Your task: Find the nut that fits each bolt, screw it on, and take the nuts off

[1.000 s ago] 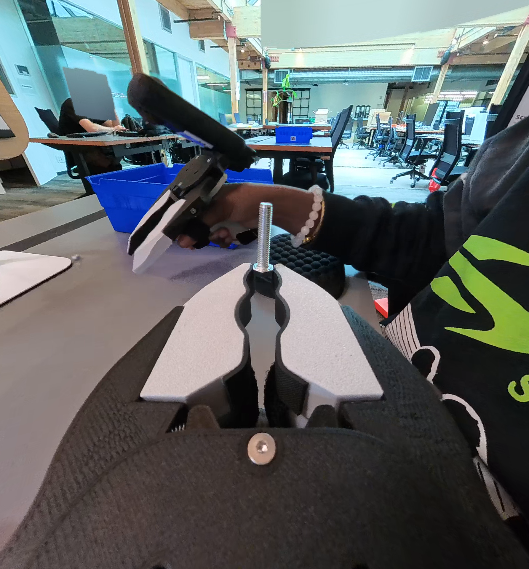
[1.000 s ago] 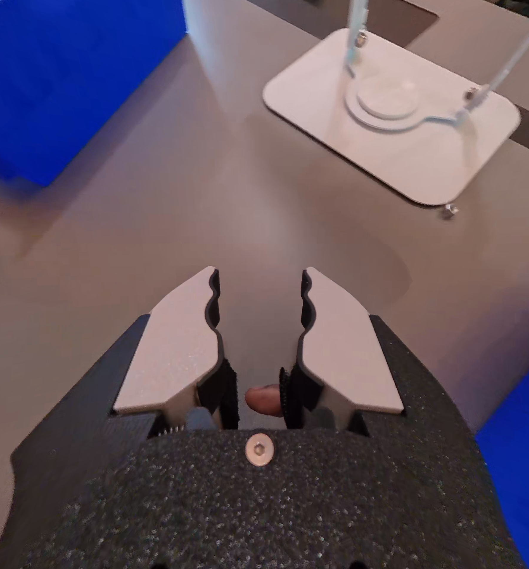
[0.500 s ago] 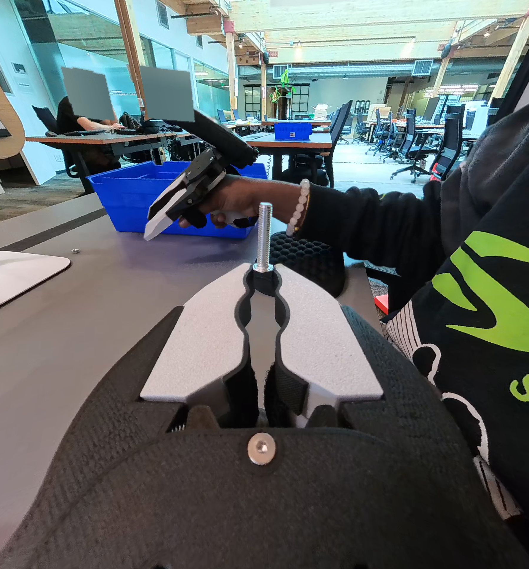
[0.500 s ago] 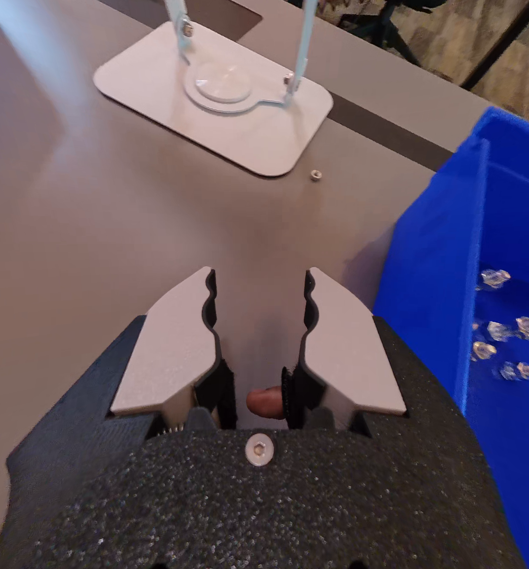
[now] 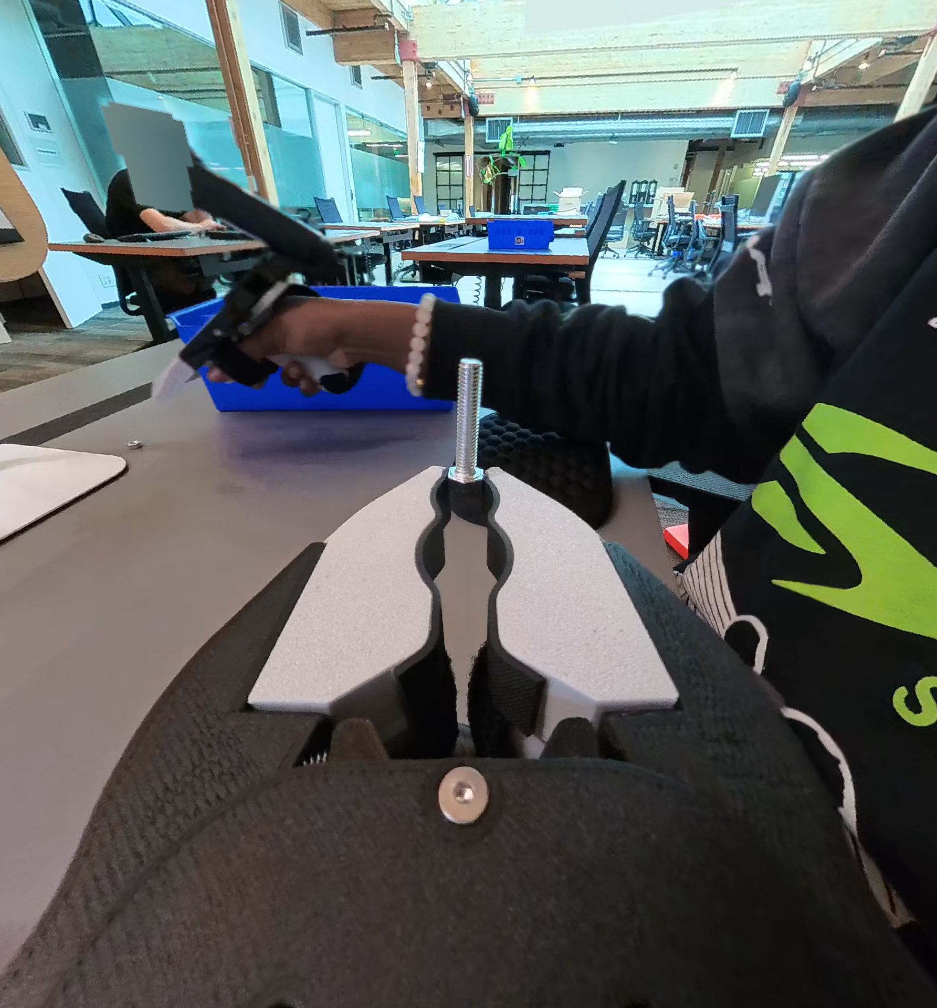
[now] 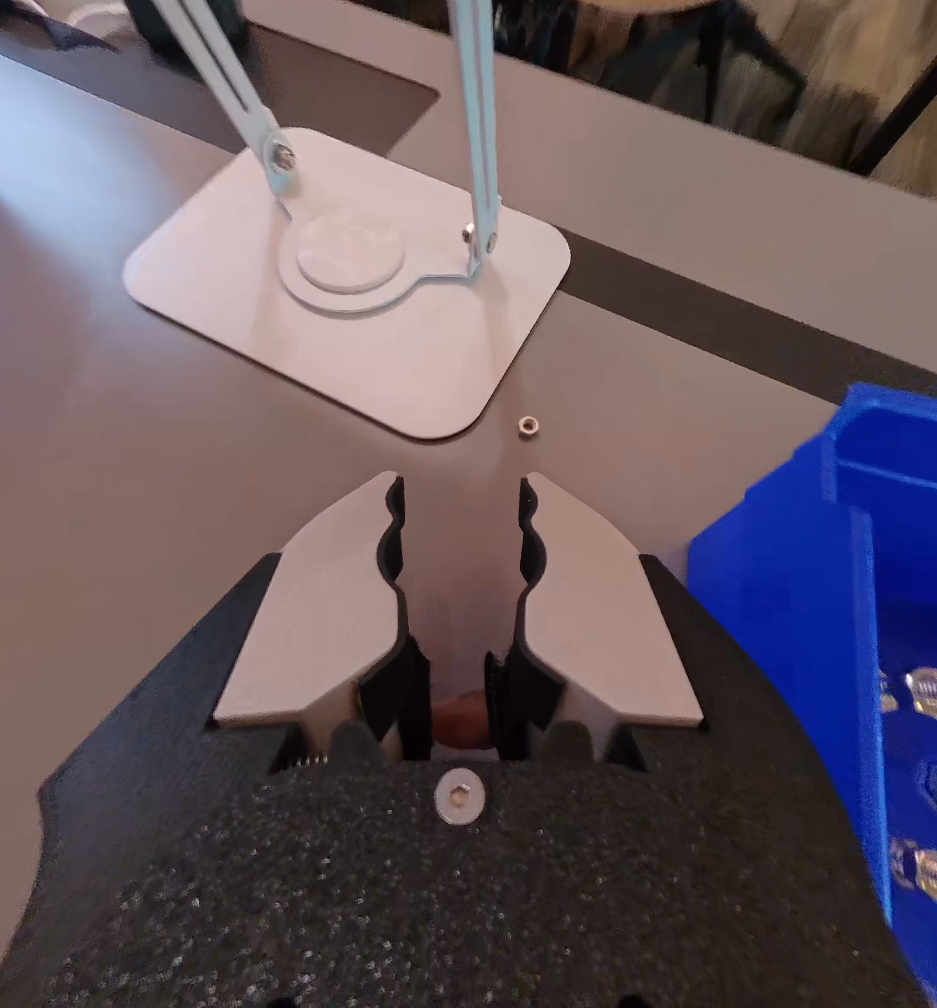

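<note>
Grey table (image 6: 128, 491) carries a small nut (image 6: 525, 427) just ahead of the right gripper (image 6: 459, 483) — fingers apart, empty — while the left gripper (image 5: 466, 480) clamps an upright bolt (image 5: 467, 414).

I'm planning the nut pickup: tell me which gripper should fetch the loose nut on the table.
Right. The right gripper is open and empty, with the small nut lying just ahead of its fingertips beside the white stand base. The left gripper is shut on the upright bolt.

Bare table (image 6: 128, 491) ahead, hemmed by white stand base (image 6: 400, 354) and blue bin (image 6: 782, 627).
</note>
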Action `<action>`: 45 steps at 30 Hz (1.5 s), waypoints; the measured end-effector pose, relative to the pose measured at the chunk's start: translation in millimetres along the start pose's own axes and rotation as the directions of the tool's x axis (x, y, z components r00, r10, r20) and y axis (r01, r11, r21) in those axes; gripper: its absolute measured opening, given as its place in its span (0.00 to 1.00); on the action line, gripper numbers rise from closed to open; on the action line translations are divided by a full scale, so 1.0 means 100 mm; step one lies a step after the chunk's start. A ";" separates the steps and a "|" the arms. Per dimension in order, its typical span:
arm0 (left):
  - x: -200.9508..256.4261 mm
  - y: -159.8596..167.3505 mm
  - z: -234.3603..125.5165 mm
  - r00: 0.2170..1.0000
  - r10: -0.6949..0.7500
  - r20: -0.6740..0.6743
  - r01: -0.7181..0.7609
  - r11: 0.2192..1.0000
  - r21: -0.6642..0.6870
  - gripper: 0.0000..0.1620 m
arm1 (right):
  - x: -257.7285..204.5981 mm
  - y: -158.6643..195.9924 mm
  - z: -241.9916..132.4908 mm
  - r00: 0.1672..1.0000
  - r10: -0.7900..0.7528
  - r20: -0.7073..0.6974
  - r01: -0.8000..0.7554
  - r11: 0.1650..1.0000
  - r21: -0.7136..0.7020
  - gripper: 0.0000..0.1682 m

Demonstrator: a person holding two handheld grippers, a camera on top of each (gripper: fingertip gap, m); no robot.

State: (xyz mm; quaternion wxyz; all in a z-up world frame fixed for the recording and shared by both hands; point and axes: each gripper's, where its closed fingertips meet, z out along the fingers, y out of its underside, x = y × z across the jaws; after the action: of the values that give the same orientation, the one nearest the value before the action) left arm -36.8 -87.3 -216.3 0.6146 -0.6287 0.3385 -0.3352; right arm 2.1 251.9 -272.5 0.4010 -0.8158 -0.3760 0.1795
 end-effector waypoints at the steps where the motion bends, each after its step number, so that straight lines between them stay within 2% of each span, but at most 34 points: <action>1: 0.00 0.00 0.00 1.000 -0.001 -0.001 0.001 1.000 -0.001 0.06 | 0.05 -0.01 0.09 1.000 0.015 -0.002 -0.015 0.999 -0.035 0.24; 6: 0.00 0.00 0.00 1.000 -0.011 -0.005 0.011 1.000 0.000 0.06 | 0.23 0.01 0.42 0.995 0.091 0.039 -0.081 0.975 -0.207 0.20; 11: -0.01 0.00 0.00 1.000 -0.022 -0.005 0.022 1.000 0.004 0.06 | 0.30 0.04 0.57 0.994 0.073 0.081 -0.048 0.960 -0.277 0.15; 34: -0.03 0.01 0.00 0.999 -0.042 -0.009 0.042 0.999 0.002 0.06 | 0.34 0.14 0.70 0.995 -0.063 0.071 0.082 0.951 -0.298 0.11; 39: -0.03 0.01 0.00 0.999 -0.041 -0.009 0.041 0.999 0.001 0.06 | 0.31 0.14 0.71 0.993 -0.088 0.075 0.106 0.951 -0.292 0.06; 45: -0.04 0.01 0.00 0.999 -0.049 -0.007 0.049 0.999 0.002 0.06 | 0.13 0.09 0.56 0.990 -0.090 0.108 0.114 0.965 -0.238 0.06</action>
State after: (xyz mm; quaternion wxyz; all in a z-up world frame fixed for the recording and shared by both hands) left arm -39.1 -83.9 -217.1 0.6059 -0.6348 0.3250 -0.3527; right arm -18.1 287.3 -313.4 0.2879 -0.8288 -0.4556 0.1501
